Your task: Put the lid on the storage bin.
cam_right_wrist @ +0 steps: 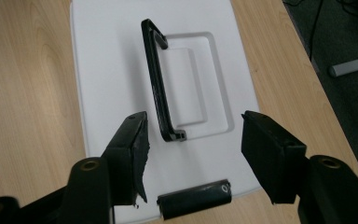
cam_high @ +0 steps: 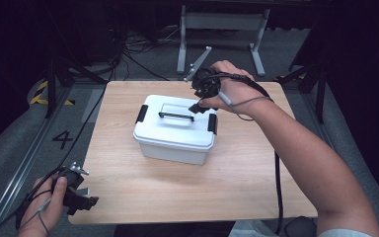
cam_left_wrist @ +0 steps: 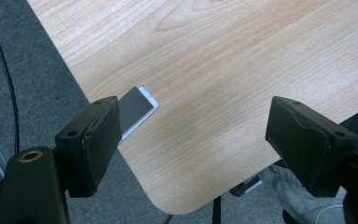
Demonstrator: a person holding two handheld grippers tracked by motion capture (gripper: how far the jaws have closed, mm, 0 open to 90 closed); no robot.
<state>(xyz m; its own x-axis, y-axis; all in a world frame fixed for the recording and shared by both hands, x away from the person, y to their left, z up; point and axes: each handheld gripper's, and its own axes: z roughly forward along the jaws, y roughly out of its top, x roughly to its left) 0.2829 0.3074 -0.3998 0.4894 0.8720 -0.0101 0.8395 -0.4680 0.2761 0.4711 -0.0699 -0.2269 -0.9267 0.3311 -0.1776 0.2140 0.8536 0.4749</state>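
A white lidded box [cam_high: 175, 129] sits mid-table, with a black handle [cam_high: 176, 116] lying on its lid and a black latch at each end [cam_high: 141, 114]. My right gripper [cam_high: 201, 106] hovers open over the box's right end, above the right latch [cam_high: 212, 123]. In the right gripper view the white lid [cam_right_wrist: 112, 70] spreads below the open jaws, the handle [cam_right_wrist: 158, 88] runs up the middle and the near latch [cam_right_wrist: 195, 198] lies between the fingertips. My left gripper [cam_high: 86, 197] is open at the table's front left corner, holding nothing.
The wooden table [cam_high: 128, 182] has bare room around the box. A small grey tab [cam_left_wrist: 137, 109] sticks out at the table's left edge beside the left gripper's jaw. Cables and a metal stand [cam_high: 222, 29] lie on the floor beyond the table.
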